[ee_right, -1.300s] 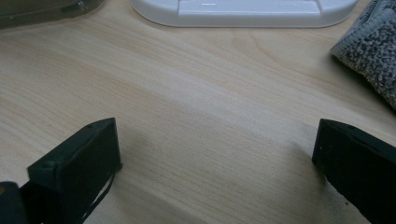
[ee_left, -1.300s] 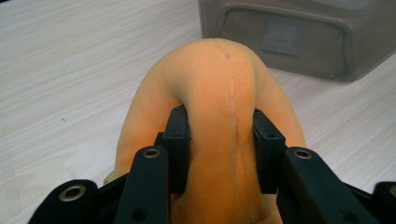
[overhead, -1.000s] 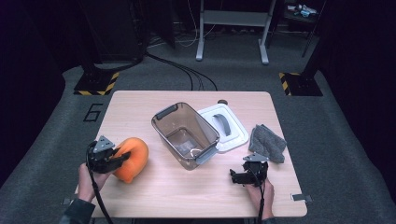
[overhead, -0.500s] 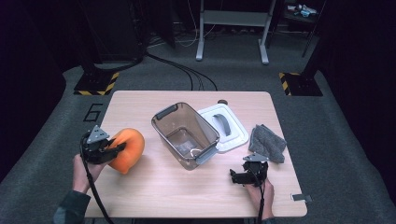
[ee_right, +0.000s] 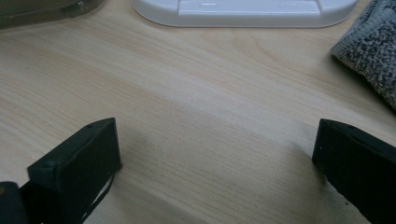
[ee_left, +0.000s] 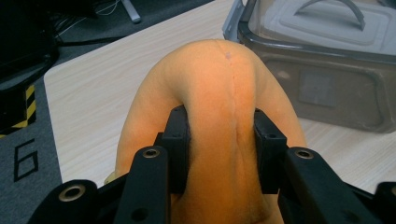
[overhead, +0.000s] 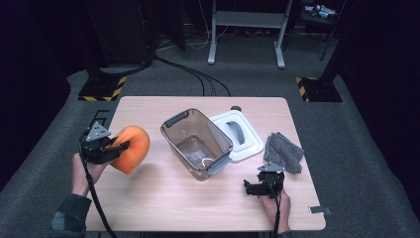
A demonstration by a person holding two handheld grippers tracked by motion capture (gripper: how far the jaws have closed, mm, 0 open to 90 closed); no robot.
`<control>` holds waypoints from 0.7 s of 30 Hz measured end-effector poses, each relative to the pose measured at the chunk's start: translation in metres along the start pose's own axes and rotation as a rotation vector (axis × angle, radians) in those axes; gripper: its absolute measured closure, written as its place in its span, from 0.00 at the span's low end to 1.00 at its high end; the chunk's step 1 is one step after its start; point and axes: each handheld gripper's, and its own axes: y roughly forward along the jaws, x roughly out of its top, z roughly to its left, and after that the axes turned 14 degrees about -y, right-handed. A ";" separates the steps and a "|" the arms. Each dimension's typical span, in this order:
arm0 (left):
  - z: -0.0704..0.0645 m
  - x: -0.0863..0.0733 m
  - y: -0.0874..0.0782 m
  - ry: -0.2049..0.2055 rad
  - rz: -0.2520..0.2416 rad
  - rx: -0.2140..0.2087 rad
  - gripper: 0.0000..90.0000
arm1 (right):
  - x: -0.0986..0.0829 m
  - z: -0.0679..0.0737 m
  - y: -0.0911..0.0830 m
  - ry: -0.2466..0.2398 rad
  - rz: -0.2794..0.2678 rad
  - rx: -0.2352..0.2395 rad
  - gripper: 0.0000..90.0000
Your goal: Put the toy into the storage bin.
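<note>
Orange cloth held beside the bin

Left gripper (ee_left: 219,128) jaws pinch the orange cloth (ee_left: 219,88); right gripper (ee_right: 215,154) jaws gape empty over the counter (ee_right: 196,84).

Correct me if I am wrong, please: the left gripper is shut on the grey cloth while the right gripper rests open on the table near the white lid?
Not quite. The left gripper is shut on the orange cloth, as the left gripper view shows; the grey cloth lies untouched on the table. The rest holds: the right gripper rests open near the white lid.
</note>
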 end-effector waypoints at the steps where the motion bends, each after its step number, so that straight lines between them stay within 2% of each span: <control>1: 0.000 0.002 0.000 0.000 0.001 0.001 0.72 | 0.000 0.000 0.000 -0.005 -0.001 0.000 0.00; 9: 0.002 0.018 0.001 0.019 0.003 0.009 0.72 | 0.000 0.000 0.000 -0.002 -0.001 0.000 0.00; 21: 0.005 0.038 0.008 0.024 -0.003 0.023 0.72 | 0.000 0.000 0.000 -0.004 -0.001 0.000 0.00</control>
